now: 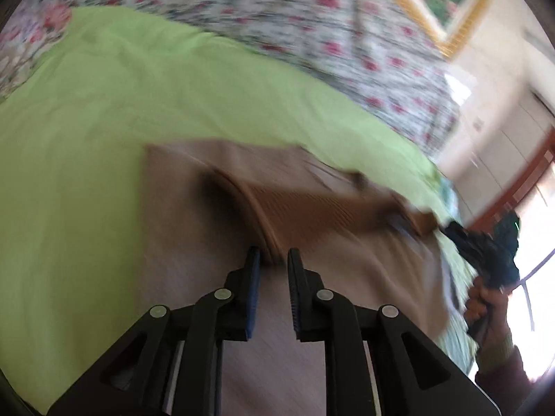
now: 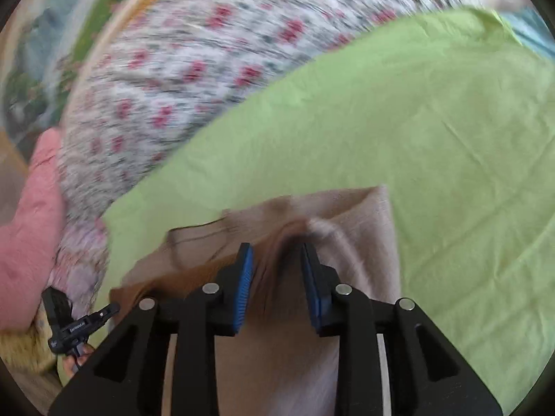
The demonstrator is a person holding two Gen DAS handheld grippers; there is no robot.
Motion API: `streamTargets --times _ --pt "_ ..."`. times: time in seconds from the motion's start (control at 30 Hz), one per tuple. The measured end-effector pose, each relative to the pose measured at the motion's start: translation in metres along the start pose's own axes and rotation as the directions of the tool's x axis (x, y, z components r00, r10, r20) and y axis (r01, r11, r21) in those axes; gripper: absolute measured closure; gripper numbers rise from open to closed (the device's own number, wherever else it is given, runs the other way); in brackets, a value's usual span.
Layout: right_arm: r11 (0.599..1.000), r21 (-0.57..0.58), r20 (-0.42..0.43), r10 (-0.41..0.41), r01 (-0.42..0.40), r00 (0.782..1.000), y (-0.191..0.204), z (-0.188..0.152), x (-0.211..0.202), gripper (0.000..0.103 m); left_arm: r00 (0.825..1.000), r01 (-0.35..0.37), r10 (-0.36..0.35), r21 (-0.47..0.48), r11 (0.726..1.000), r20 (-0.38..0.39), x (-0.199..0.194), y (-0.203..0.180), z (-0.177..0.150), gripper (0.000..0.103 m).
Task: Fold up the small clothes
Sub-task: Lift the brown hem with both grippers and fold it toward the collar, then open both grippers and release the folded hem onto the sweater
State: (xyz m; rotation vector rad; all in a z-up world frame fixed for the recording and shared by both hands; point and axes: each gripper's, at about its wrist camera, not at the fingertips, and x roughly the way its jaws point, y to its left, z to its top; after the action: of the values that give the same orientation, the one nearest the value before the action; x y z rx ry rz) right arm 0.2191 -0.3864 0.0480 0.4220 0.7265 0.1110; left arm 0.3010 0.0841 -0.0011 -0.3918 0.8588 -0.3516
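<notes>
Fingers, left: your left gripper (image 1: 274, 260) shows a narrow gap between its black fingers (image 1: 251, 277); the brown ribbed band (image 1: 305, 208) of the garment reaches down to that gap, but blur hides whether the pads press on it.
Fingers, right: your right gripper (image 2: 277, 260) stands somewhat wider, its blue pads (image 2: 244, 284) apart, with a raised fold of cloth between them that they do not visibly pinch.
Hand pose, left: you point the left gripper forward and down onto the cloth, its tips close over the fabric.
Hand pose, right: you hold the right gripper at a similar downward slant; from the left wrist view your hand (image 1: 480, 303) wraps its handle at the far right edge, a dark sleeve (image 1: 503, 371) behind it.
Garment: the beige garment (image 1: 215, 242) lies spread on the green sheet directly under both grippers, its ribbed band running across between them and one edge folded over near the right gripper.
Surface: a light green sheet (image 2: 433, 156) covers the working area and borders a floral bedcover (image 2: 194, 69) beyond it.
Room: a pink cushion (image 2: 31, 235) sits at the bedcover's edge; pale cupboard doors (image 1: 503, 145) and a gold-framed picture (image 1: 444, 0) stand behind, all smeared by motion blur.
</notes>
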Motion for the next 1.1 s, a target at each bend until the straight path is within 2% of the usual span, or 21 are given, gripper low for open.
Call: streamTargets --times 0.07,0.13,0.17,0.23,0.3,0.33,0.37,0.43,0.47,0.5,0.57,0.63,0.67,0.7,0.73,0.8,0.93,1.03,1.1 --pt "0.995 -0.085 -0.032 0.056 -0.058 0.998 0.023 -0.015 -0.009 0.072 0.997 0.065 -0.063 0.056 0.996 -0.036 0.001 -0.026 -0.016 0.084" --pt "0.964 -0.209 -0.186 0.125 -0.163 0.975 0.058 -0.036 0.006 0.072 0.987 0.129 -0.114 0.129 0.983 -0.114 0.018 -0.057 -0.028 0.084" --pt "0.953 -0.243 -0.243 0.121 -0.182 0.962 0.068 -0.043 0.015 0.072 0.985 0.129 -0.109 0.156 0.979 -0.132 0.025 -0.066 -0.029 0.084" --pt "0.913 -0.344 -0.375 0.078 -0.217 0.924 0.093 -0.06 0.043 0.072 0.984 0.097 -0.059 0.231 0.968 -0.165 0.047 -0.082 -0.028 0.084" --pt "0.886 -0.398 -0.452 0.037 -0.239 0.891 0.106 -0.065 0.071 0.072 0.981 0.05 0.002 0.263 0.963 -0.193 0.071 -0.081 -0.018 0.084" --pt "0.89 -0.397 -0.47 0.012 -0.224 0.882 0.105 -0.062 0.084 0.073 0.98 0.044 0.01 0.258 0.965 -0.201 0.078 -0.075 -0.011 0.085" --pt "0.899 -0.393 -0.466 -0.011 -0.196 0.885 0.101 -0.056 0.094 0.073 0.98 0.041 0.008 0.245 0.969 -0.198 0.083 -0.067 -0.002 0.084" --pt "0.93 -0.349 -0.434 -0.046 -0.12 0.9 0.083 -0.034 0.111 0.074 0.985 -0.024 0.061 0.222 0.975 -0.162 0.085 -0.047 0.017 0.085" --pt "0.952 -0.292 -0.412 -0.044 -0.087 0.91 0.07 -0.02 0.117 0.076 0.985 -0.075 0.104 0.197 0.977 -0.139 0.085 -0.032 0.029 0.085" --pt "0.968 -0.243 -0.387 -0.042 -0.058 0.921 0.058 -0.008 0.121 0.076 0.985 -0.097 0.119 0.168 0.981 -0.125 0.084 -0.02 0.036 0.089" --pt "0.975 -0.22 -0.321 -0.111 0.04 0.941 0.042 0.009 0.123 0.076 0.991 -0.086 0.093 0.072 0.994 -0.093 0.076 0.012 0.054 0.09" --pt "0.977 -0.183 -0.227 -0.147 0.106 0.963 0.028 0.023 0.118 0.076 0.984 -0.175 0.176 0.021 0.984 -0.039 0.066 0.031 0.061 0.094" --pt "0.974 -0.126 -0.174 -0.206 0.186 0.963 0.015 0.033 0.113 0.074 0.988 -0.156 0.156 -0.036 0.987 -0.019 0.058 0.046 0.062 0.094" --pt "0.978 -0.051 -0.142 -0.206 0.201 0.968 0.002 0.037 0.105 0.074 0.988 -0.152 0.152 -0.07 0.986 -0.004 0.053 0.053 0.061 0.094" --pt "0.986 0.029 -0.112 -0.163 0.167 0.98 -0.01 0.038 0.095 0.074 0.987 -0.16 0.161 -0.092 0.983 0.005 0.049 0.058 0.059 0.094" --pt "0.979 0.057 -0.094 -0.188 0.193 0.978 -0.015 0.034 0.08 0.074 0.986 -0.16 0.163 -0.116 0.98 0.02 0.039 0.064 0.05 0.093" --pt "0.988 0.028 -0.068 -0.148 0.151 0.987 0.0 0.011 0.042 0.073 0.984 -0.168 0.173 -0.117 0.979 0.036 0.014 0.05 0.029 0.09" --pt "0.997 0.006 -0.077 -0.072 0.073 0.994 0.009 -0.011 0.012 0.073 0.993 -0.096 0.101 -0.097 0.991 0.056 -0.013 0.024 0.002 0.088" --pt "0.998 -0.032 -0.093 -0.053 0.05 0.994 0.013 -0.036 -0.014 0.07 0.994 -0.085 0.089 -0.073 0.994 0.06 -0.024 0.007 -0.021 0.087"
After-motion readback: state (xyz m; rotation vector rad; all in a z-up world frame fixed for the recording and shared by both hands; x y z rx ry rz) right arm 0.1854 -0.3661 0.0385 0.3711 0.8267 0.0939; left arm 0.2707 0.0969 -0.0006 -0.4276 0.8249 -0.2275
